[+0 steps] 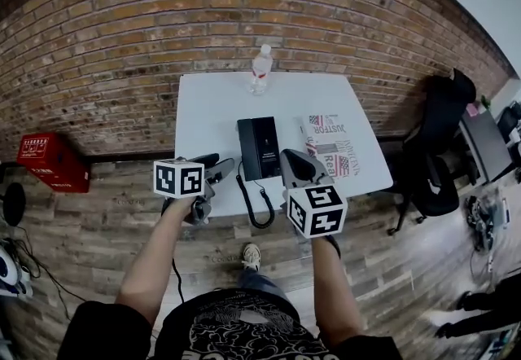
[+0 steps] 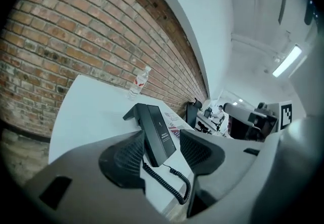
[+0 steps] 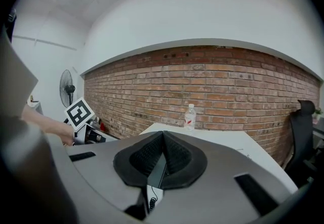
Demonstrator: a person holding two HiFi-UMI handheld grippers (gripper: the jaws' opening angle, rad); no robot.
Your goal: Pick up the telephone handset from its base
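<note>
Your left gripper is spread, right gripper pressed together, empty; approach step: straddle the telephone handset beyond, then squeeze.

free: table left of telephone | obstacles: bottle behind, newspaper right, cord front

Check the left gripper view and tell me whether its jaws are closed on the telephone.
No: the left gripper stands open, the telephone untouched beyond it.

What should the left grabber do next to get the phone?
Probably ease the left gripper forward over the table toward the handset: its jaws stand wide open and empty, and the handset lies ahead of them, not yet between the pads.
</note>
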